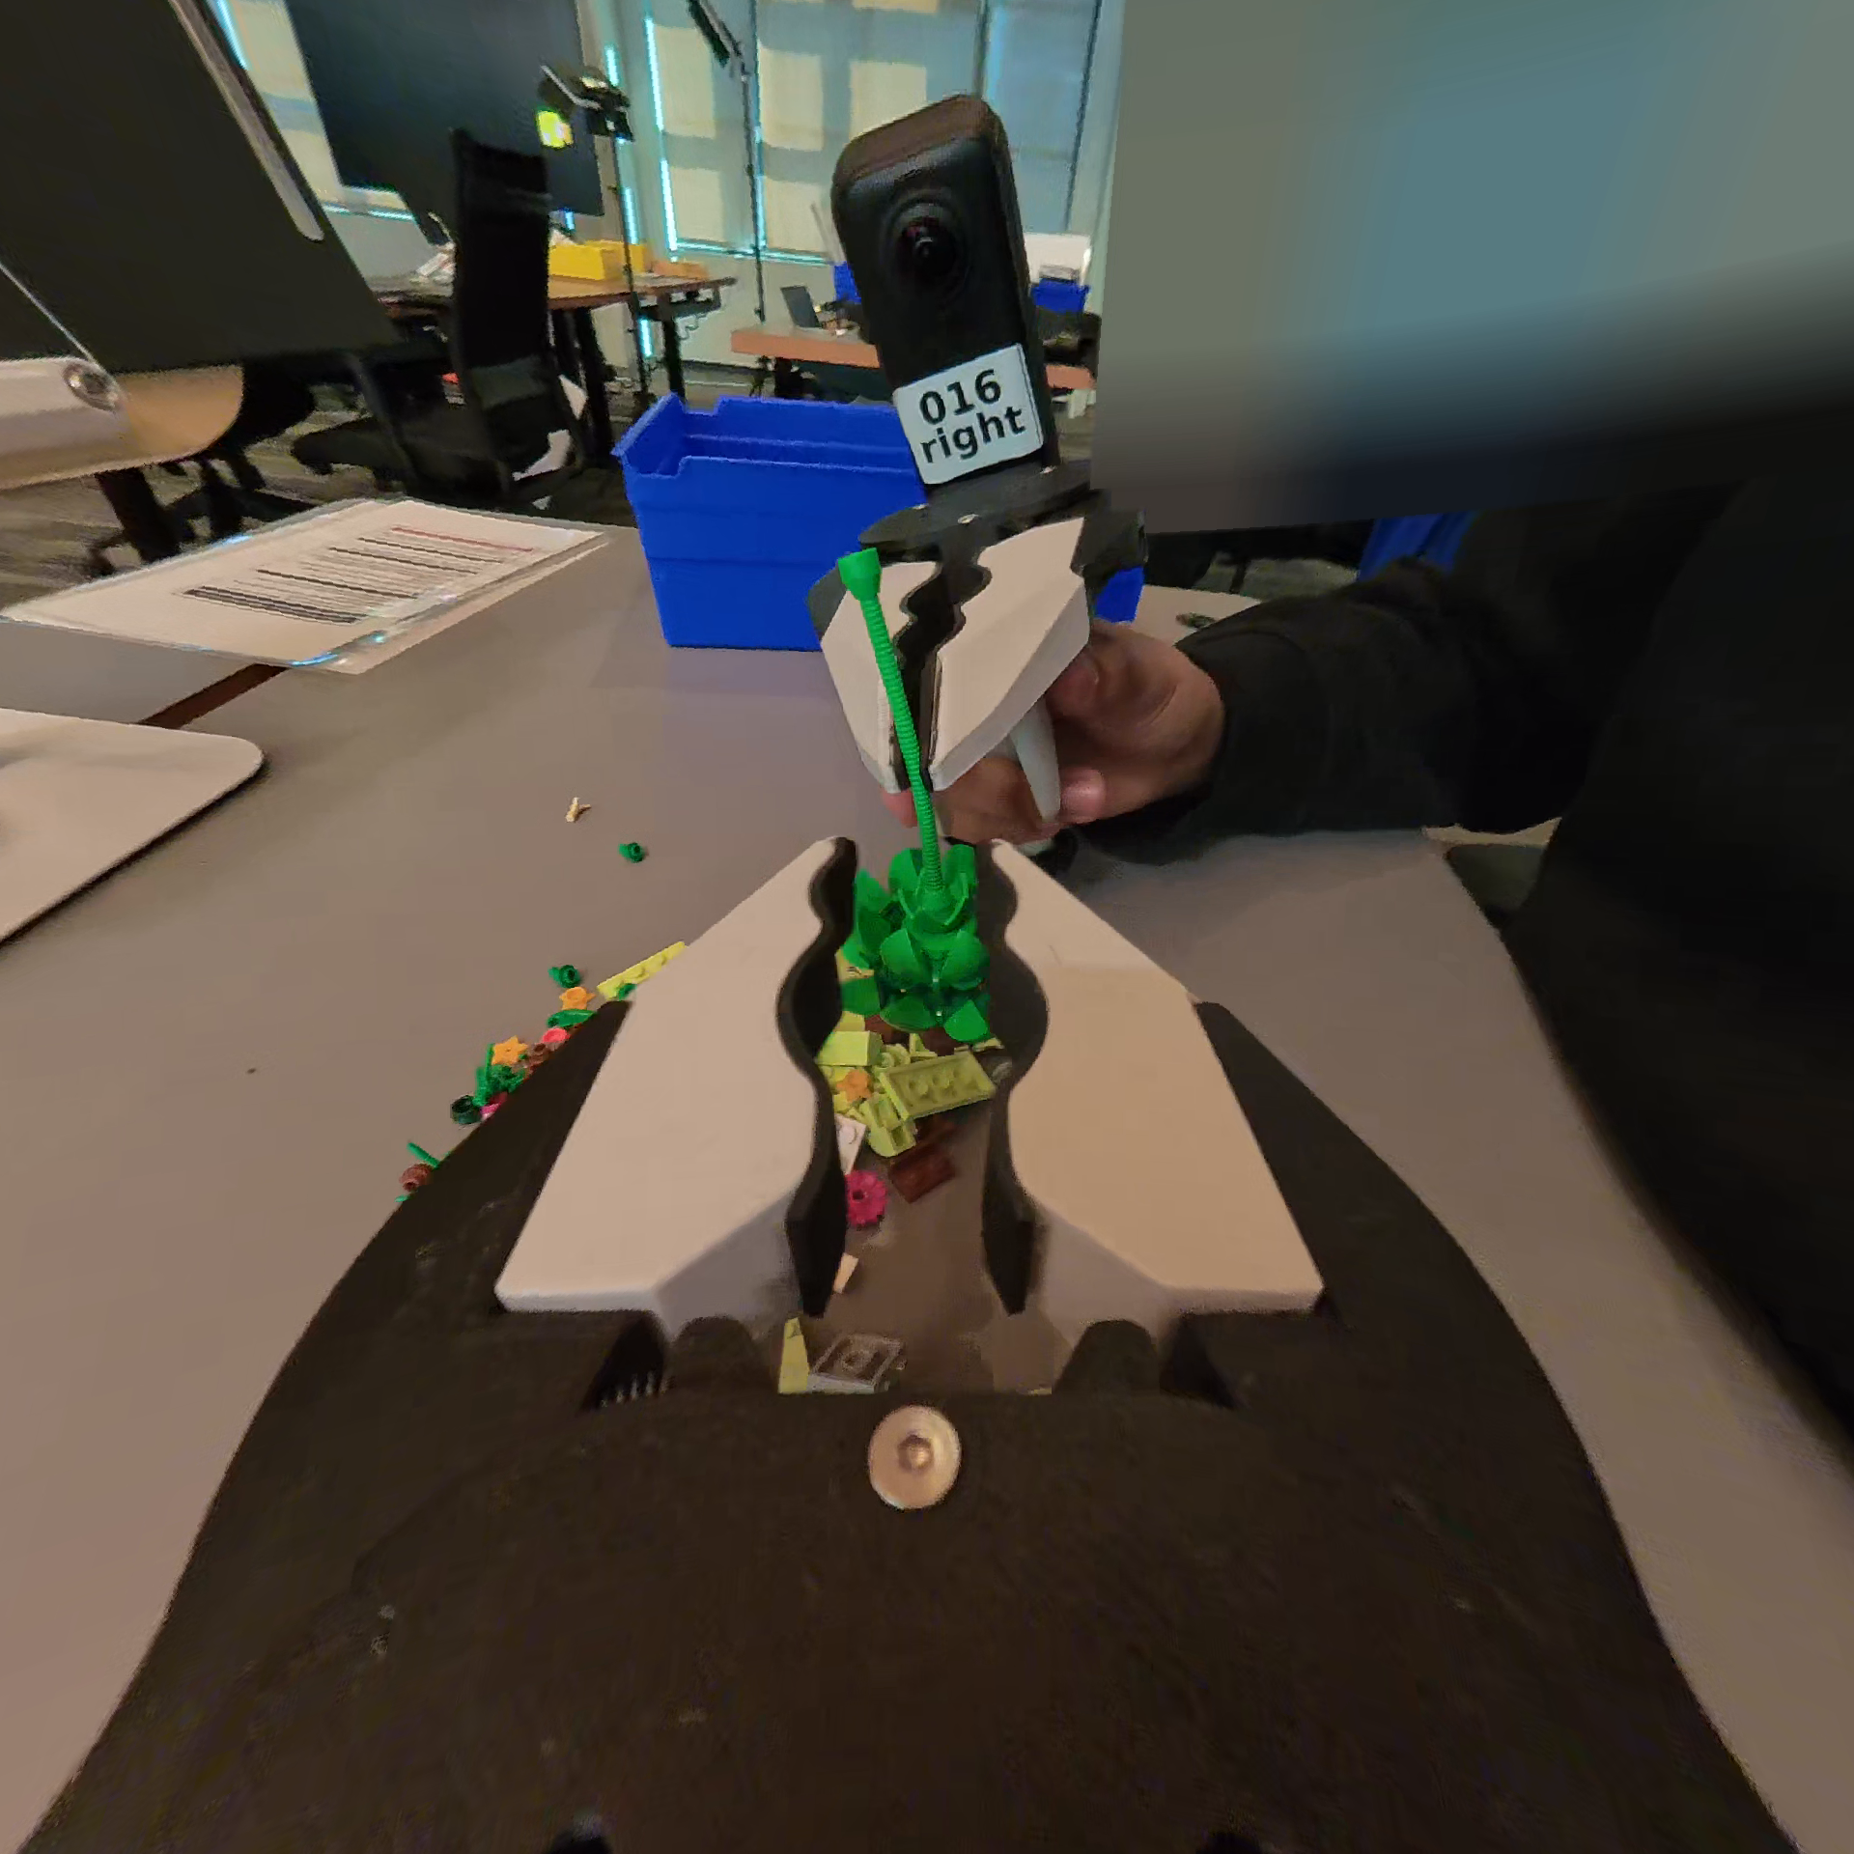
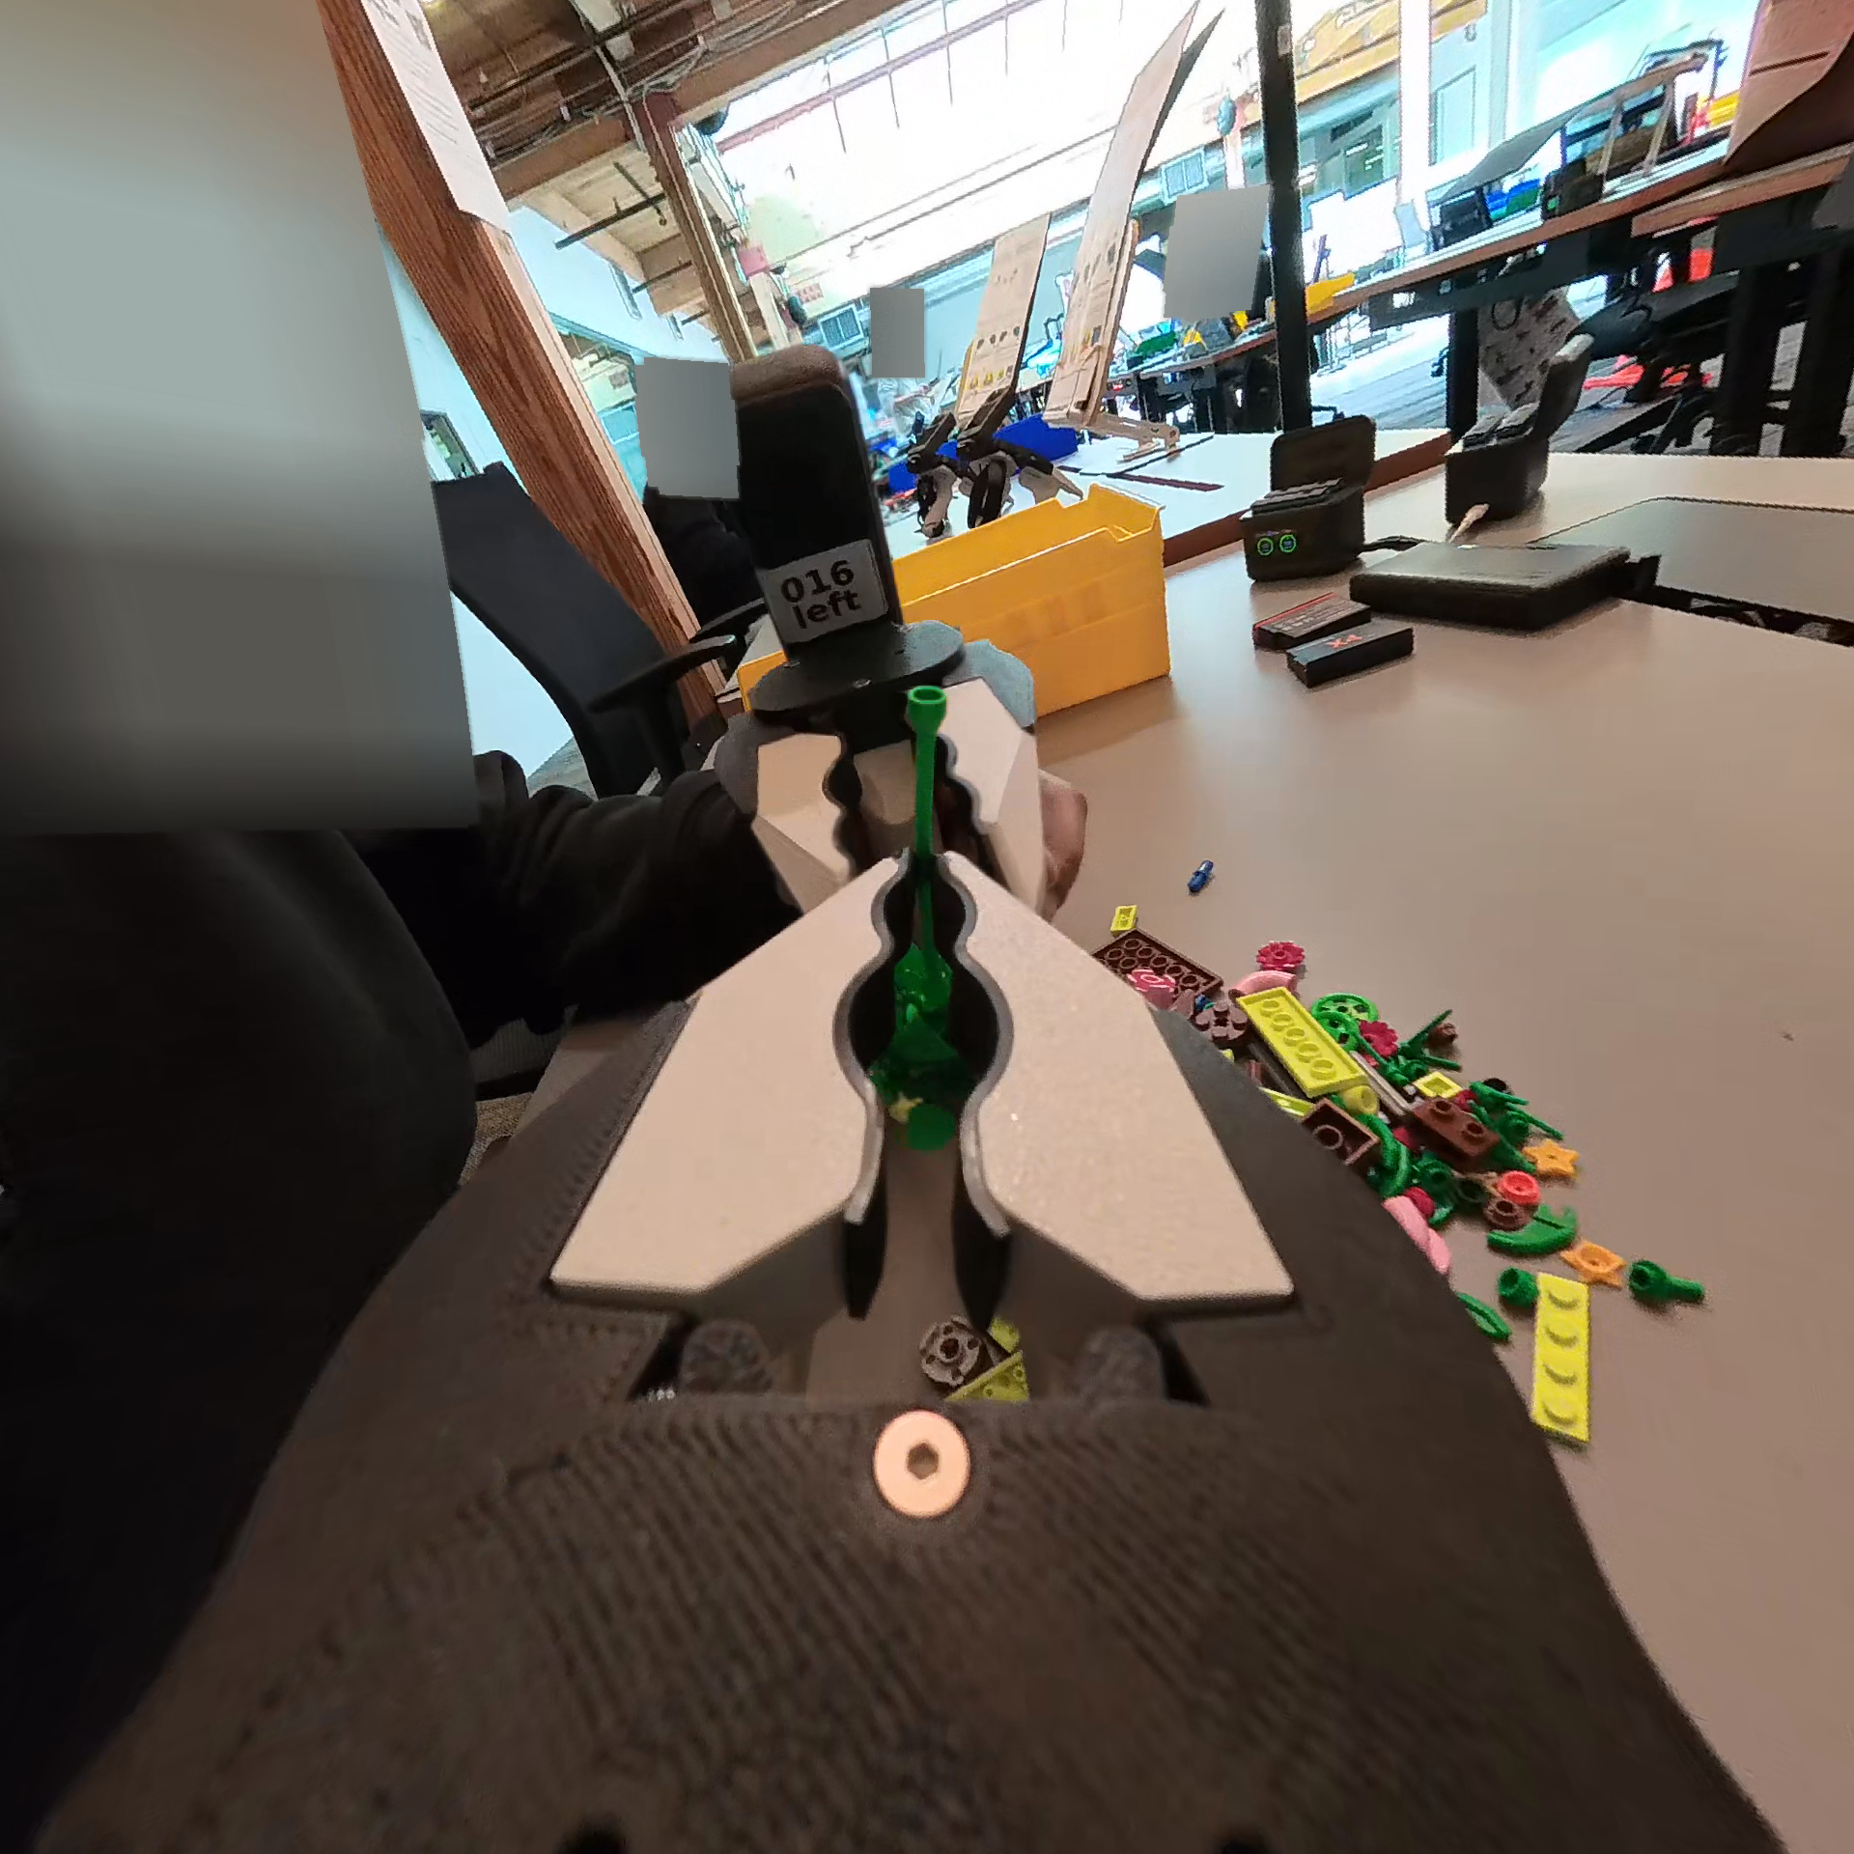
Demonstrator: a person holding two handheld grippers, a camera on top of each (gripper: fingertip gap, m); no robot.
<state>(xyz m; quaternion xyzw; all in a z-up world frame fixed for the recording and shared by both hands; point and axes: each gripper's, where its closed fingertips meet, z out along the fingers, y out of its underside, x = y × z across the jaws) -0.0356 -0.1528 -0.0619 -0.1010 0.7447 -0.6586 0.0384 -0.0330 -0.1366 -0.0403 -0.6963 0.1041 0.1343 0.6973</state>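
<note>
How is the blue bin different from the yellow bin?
The blue bin is blue and stands beyond the right gripper. The yellow bin is yellow and stands behind the left gripper. Both are open plastic bins standing on the grey table.

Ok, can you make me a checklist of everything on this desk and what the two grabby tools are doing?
Surface: grey table, smooth.
Things being handled: a green ribbed stem, its lower end meeting the top of a green leaf cluster; loose toy bricks heaped nearby.
Clutter: blue bin, yellow bin, printed sheet, black cases.
Tools: left tool looks closed around the leaf cluster; right tool pinches the stem partway up.
Cables: nothing seen near the tools.
Surroundings: office chairs, more desks, big windows.
</note>
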